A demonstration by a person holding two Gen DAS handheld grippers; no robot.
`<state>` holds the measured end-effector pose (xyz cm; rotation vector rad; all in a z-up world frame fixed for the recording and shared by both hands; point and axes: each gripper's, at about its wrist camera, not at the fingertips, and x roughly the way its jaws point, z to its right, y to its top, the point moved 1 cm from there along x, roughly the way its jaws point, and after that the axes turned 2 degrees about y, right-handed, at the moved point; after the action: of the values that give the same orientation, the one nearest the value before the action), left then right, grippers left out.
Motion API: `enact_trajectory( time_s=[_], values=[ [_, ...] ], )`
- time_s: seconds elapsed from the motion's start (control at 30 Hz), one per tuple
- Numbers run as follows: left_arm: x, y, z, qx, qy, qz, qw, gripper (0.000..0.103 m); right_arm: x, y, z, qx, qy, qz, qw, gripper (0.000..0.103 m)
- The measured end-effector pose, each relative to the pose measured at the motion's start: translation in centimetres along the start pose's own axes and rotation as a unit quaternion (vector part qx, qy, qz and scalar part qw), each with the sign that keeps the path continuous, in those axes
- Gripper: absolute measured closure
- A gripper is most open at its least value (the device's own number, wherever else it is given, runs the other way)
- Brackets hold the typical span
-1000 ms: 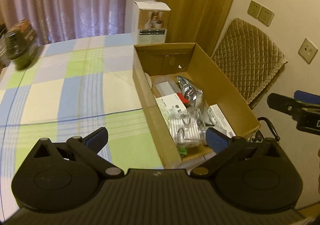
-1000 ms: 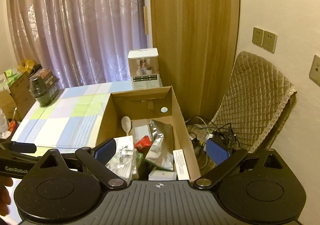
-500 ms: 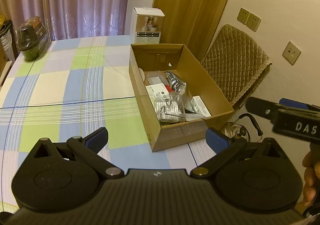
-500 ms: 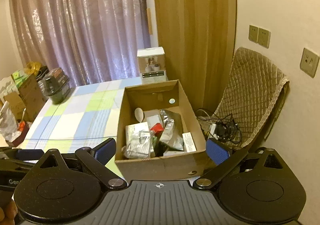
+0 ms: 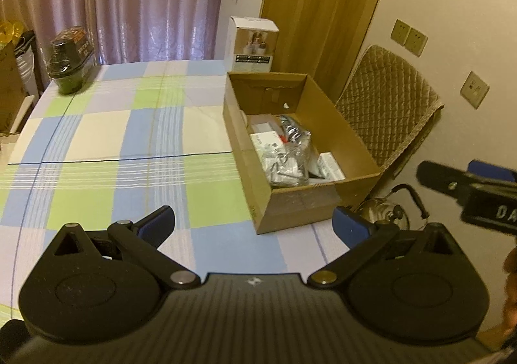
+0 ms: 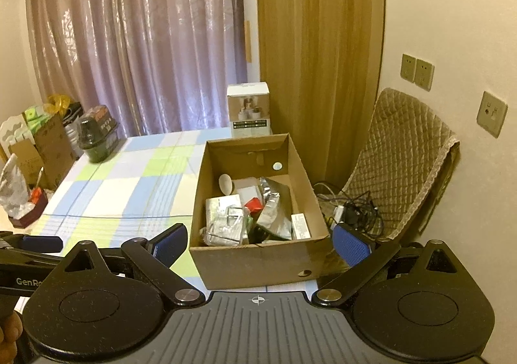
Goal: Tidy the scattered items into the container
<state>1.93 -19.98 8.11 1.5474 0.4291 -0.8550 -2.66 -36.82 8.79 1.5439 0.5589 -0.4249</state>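
**Both grippers drawn back from the filled box**

Compared with 1 second ago, both cameras sit farther from the cardboard box (image 6: 258, 254): its whole near wall now shows, where earlier the grippers hung right over its contents.

The checked tablecloth (image 5: 106, 137) lies left of the box, bare of loose items. The box stands at the table's right edge, holding a clear plastic packet (image 6: 223, 225), a silver foil pouch (image 6: 274, 205), a white carton (image 6: 300, 226), a small red item (image 6: 253, 204) and a white spoon (image 6: 225, 183).

The left gripper (image 5: 253, 223) hovers before the box's near left corner, fingers spread wide and empty. The right gripper (image 6: 260, 239) faces the box's near wall, likewise spread and empty.

Behind the box stand a white carton with a product picture (image 6: 248, 110), a purple curtain (image 6: 135, 40) and a wooden panel (image 6: 316, 40); a quilted chair (image 6: 407, 163) is to its right, a dark green jar (image 5: 69, 65) far left.
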Motion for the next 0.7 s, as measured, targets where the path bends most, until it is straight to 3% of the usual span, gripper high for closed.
enact_trajectory(
  time_s=[0.7],
  values=[
    [0.3, -2.4, -0.4, -0.013, -0.003, -0.021, 0.9997, 0.001, 0.2, -1.8, -0.1, 0.0, 0.0, -0.021, 1.0, 0.002]
  ],
)
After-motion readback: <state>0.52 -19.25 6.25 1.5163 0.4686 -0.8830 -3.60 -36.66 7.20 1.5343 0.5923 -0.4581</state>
